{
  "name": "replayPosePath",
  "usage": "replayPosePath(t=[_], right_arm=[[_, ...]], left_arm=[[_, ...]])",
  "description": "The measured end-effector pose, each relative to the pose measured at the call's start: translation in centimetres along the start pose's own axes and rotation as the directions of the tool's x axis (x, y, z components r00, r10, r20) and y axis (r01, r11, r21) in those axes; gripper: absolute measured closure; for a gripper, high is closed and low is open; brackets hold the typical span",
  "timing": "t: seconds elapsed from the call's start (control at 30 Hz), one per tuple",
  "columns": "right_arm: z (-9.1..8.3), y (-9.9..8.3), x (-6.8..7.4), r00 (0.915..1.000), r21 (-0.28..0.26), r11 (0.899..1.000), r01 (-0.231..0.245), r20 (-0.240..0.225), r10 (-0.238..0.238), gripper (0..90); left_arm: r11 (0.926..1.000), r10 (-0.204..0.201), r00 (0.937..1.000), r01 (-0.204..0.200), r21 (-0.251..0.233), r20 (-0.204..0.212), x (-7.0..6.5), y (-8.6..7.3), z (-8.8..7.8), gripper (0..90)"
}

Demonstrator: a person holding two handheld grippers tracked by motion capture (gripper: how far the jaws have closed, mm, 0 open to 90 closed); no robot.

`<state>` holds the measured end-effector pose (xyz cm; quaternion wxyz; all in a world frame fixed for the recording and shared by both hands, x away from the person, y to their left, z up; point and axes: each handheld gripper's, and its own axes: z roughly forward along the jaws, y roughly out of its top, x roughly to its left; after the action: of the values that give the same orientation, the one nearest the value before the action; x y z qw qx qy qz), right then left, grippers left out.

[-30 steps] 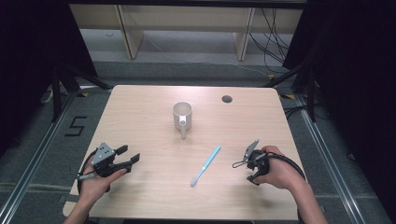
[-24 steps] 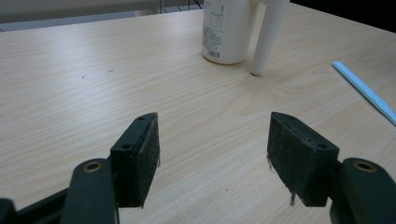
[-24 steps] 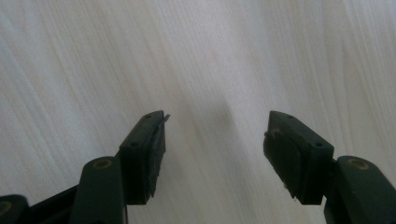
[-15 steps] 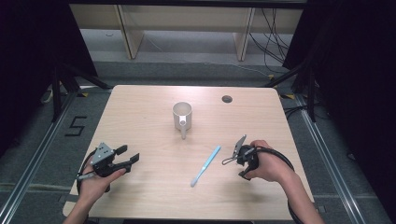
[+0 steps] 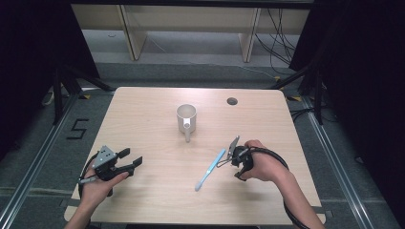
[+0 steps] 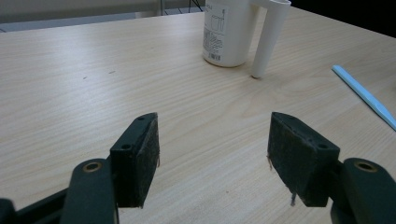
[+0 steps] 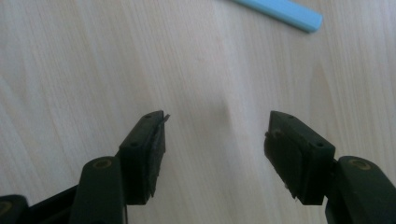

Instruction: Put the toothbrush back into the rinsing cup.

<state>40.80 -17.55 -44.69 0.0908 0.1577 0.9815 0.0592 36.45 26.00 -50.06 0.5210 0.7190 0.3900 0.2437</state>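
Pale wood desk is carrying a blue toothbrush, lying diagonally near-left to far-right. Your right gripper, jaws released and empty, is hovering just right of its far end, nearer than your released left gripper.

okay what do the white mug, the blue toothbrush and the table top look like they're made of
White mug: smooth and opaque with a printed label, probably plastic, maybe glazed ceramic. Blue toothbrush: thin, flat, evenly pale blue, likely matte plastic. Table top: pale wood grain with an even, low sheen, probably laminate rather than solid wood.
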Motion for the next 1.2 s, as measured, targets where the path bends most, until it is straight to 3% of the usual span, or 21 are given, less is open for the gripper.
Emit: replayPosePath(t=[0.07, 0.2, 0.23, 0.27, 0.3, 0.33, 0.37, 0.57, 0.67, 0.7, 0.77, 0.83, 0.87, 0.9, 0.93, 0.97, 1.0, 1.03, 1.2], right_arm=[[0.4, 0.7, 0.0, 0.9998, -0.005, 1.000, 0.015, -0.010, -0.016, 38.4], [0.6, 1.4, -0.1, 0.9994, -0.004, 0.999, 0.033, -0.007, -0.033, 38.2], [0.8, 1.5, -0.3, 0.9984, -0.010, 0.998, 0.056, -0.007, -0.056, 38.2], [0.7, 1.8, -0.1, 0.9992, -0.008, 0.999, 0.039, -0.005, -0.039, 38.1], [0.9, 2.3, -0.3, 0.9964, -0.020, 0.996, 0.084, -0.007, -0.084, 38.1], [0.9, 2.3, -0.3, 0.9964, -0.020, 0.996, 0.084, -0.007, -0.084, 38.1], [0.9, 2.4, -0.1, 0.9987, -0.012, 0.999, 0.050, -0.010, -0.050, 38.1], [1.3, 3.9, -0.2, 0.9944, -0.021, 0.994, 0.104, -0.020, -0.104, 38.0], [1.5, 4.2, -0.3, 0.9940, -0.027, 0.994, 0.105, -0.025, -0.106, 37.9], [1.8, 4.5, -0.5, 0.9894, -0.044, 0.989, 0.141, -0.028, -0.142, 37.8], [1.8, 4.6, -0.4, 0.9922, -0.031, 0.992, 0.119, -0.036, -0.120, 37.8], [2.0, 5.2, -0.6, 0.9851, -0.036, 0.985, 0.167, -0.037, -0.168, 37.8], [2.0, 5.2, -0.6, 0.9851, -0.036, 0.985, 0.167, -0.037, -0.168, 37.8], [2.1, 5.2, -0.4, 0.9900, -0.032, 0.990, 0.134, -0.039, -0.135, 37.8], [2.3, 5.4, -0.4, 0.9876, -0.035, 0.988, 0.152, -0.034, -0.153, 37.7], [2.3, 5.6, -0.4, 0.9873, -0.042, 0.988, 0.151, -0.043, -0.153, 37.7], [2.5, 5.7, -0.5, 0.9848, -0.041, 0.985, 0.167, -0.042, -0.169, 37.7], [2.5, 5.8, -0.4, 0.9885, -0.034, 0.989, 0.142, -0.049, -0.143, 37.7], [3.0, 6.5, -0.5, 0.9822, -0.042, 0.983, 0.176, -0.058, -0.179, 37.6]], left_arm=[[0.9998, -0.016, 0.9999, 0.016, -0.007, 0.002, 0.0, -0.1, -0.1, 33.6], [1.0000, -0.001, 1.0000, 0.001, -0.008, -0.003, 0.2, 0.0, -0.1, 33.6], [1.0000, -0.002, 1.0000, 0.002, -0.007, -0.003, 0.2, 0.0, -0.1, 33.6], [1.0000, -0.001, 1.0000, 0.001, -0.006, -0.003, 0.2, 0.0, -0.1, 33.6], [1.0000, -0.002, 1.0000, 0.002, -0.005, -0.002, 0.2, 0.0, -0.1, 33.6], [1.0000, -0.002, 1.0000, 0.002, -0.005, -0.002, 0.2, 0.0, -0.1, 33.6], [1.0000, -0.003, 1.0000, 0.003, -0.005, -0.002, 0.2, 0.0, -0.1, 33.6], [0.9999, -0.010, 1.0000, 0.010, -0.010, 0.000, 0.3, 0.0, -0.2, 33.6], [0.9999, -0.008, 1.0000, 0.008, -0.012, 0.003, 0.3, 0.0, -0.2, 33.5], [0.9999, -0.008, 1.0000, 0.008, -0.013, 0.003, 0.3, 0.0, -0.2, 33.5], [0.9999, -0.011, 0.9999, 0.011, -0.013, 0.002, 0.3, 0.0, -0.2, 33.6], [0.9998, -0.013, 0.9999, 0.013, -0.014, 0.002, 0.3, 0.0, -0.2, 33.5], [0.9994, -0.027, 0.9996, 0.028, -0.020, 0.006, 0.2, -0.1, -0.1, 33.5], [0.9993, -0.034, 0.9994, 0.034, -0.017, 0.006, 0.2, -0.1, -0.1, 33.6], [0.9999, -0.010, 0.9999, 0.010, -0.010, 0.005, 0.3, -0.1, -0.1, 33.5], [0.9990, -0.044, 0.9990, 0.044, -0.005, 0.002, 0.1, -0.2, -0.1, 33.5], [0.9998, -0.015, 0.9999, 0.015, -0.010, 0.002, 0.2, -0.1, -0.1, 33.4], [0.9999, -0.011, 0.9999, 0.011, -0.010, 0.003, 0.3, -0.1, -0.1, 33.4], [0.9997, -0.012, 0.9999, 0.012, -0.021, 0.012, 0.3, -0.1, 0.0, 33.4]])
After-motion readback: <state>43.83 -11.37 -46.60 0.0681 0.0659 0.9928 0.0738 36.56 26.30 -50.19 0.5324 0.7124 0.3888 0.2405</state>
